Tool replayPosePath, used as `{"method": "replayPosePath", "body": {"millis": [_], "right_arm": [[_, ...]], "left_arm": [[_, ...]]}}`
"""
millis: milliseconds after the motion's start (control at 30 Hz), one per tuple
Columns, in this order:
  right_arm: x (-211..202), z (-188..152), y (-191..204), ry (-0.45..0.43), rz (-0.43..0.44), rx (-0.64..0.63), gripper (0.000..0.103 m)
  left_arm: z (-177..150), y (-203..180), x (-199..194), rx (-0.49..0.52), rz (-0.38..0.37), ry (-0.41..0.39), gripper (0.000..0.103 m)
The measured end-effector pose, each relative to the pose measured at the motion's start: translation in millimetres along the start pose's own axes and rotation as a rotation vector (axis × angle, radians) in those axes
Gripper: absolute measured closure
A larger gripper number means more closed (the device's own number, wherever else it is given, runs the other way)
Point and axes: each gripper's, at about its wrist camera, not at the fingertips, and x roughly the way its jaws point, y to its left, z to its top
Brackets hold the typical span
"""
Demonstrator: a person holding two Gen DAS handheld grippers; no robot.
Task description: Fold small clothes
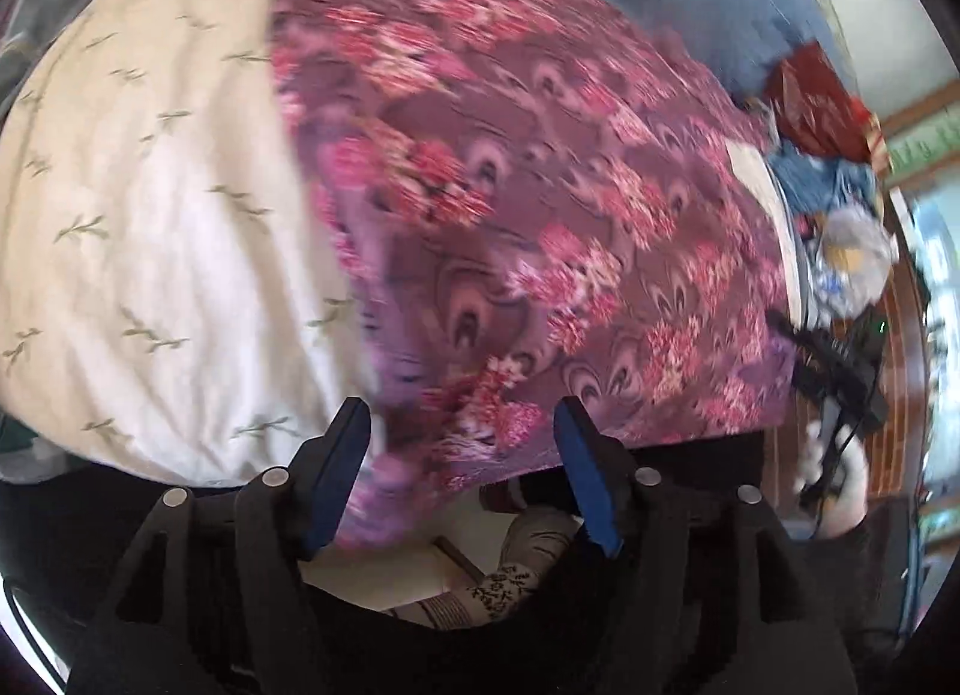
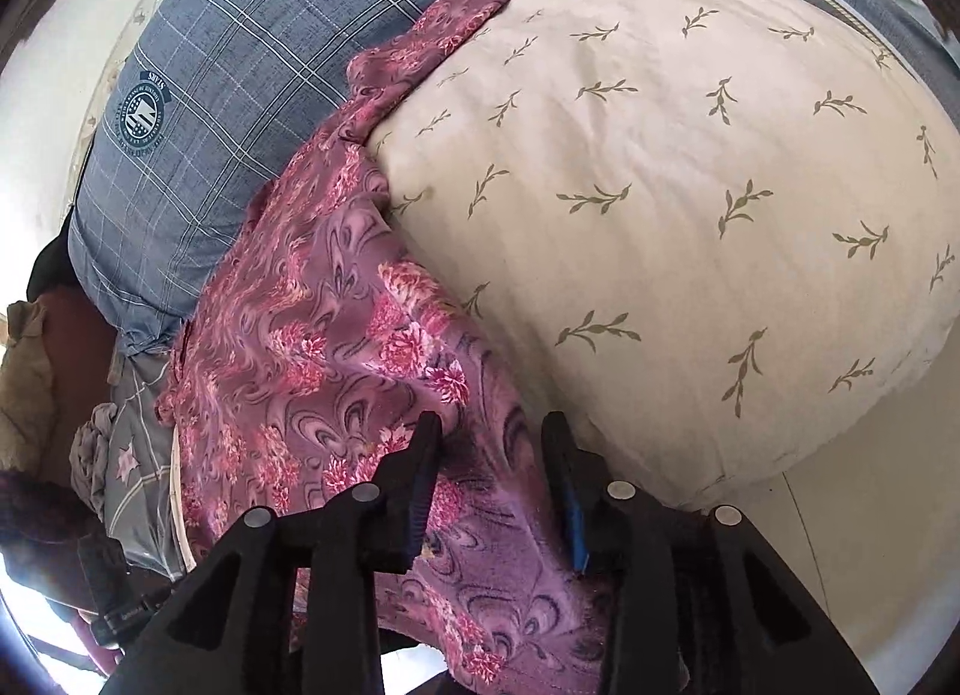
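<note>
Both my claws parted, gripping nothing: left claw (image 1: pixel 462 479) and right claw (image 2: pixel 489 491) each straddle the floral garment (image 2: pixel 336 347), draped over the cream pillow's (image 2: pixel 690 203) edge on the bed.

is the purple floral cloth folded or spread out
Spread out: the purple floral cloth drapes loosely over the cream leaf-print cushion, rumpled, with no neat fold visible.

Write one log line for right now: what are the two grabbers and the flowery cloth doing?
left gripper: open, cloth between jaws | right gripper: open, over cloth | cloth: purple floral, beside pillow | fold: not done
</note>
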Motion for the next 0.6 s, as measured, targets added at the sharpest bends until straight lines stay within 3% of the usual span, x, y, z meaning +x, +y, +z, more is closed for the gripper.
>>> {"method": "replayPosePath", "body": {"millis": [67,167,200,233,267,300,333,467,533,600], "right_arm": [[1,0,2,0.0,-0.001,-0.006,0.063],[2,-1,6,0.002,-0.007,-0.018,0.063],[2,-1,6,0.0,-0.009,-0.022,0.063],[2,-2,7,-0.001,-0.011,-0.029,0.063],[2,-3,9,-0.003,-0.023,-0.054,0.068],[2,-4,12,-0.005,-0.04,-0.084,0.079],[3,-5,17,-0.003,-0.045,-0.108,0.099],[-23,-7,32,-0.045,0.127,-0.076,0.1],[-48,-7,41,-0.096,0.215,-0.078,0.1],[-54,-7,42,-0.104,0.209,-0.086,0.1]], "left_arm": [[1,-1,10,0.0,0.034,0.016,0.04],[3,0,5,-0.013,0.019,-0.015,0.043],[4,0,2,-0.013,0.027,-0.027,0.073],[6,0,1,-0.003,0.043,-0.028,0.094],[8,0,0,0.003,0.064,-0.02,0.098],[10,2,0,-0.005,0.071,-0.014,0.098],[11,4,-4,-0.018,0.066,-0.015,0.099],[11,7,-49,-0.041,0.005,-0.079,0.099],[12,9,-72,-0.028,0.053,-0.13,0.099],[13,17,-70,-0.028,0.091,-0.12,0.098]]}}
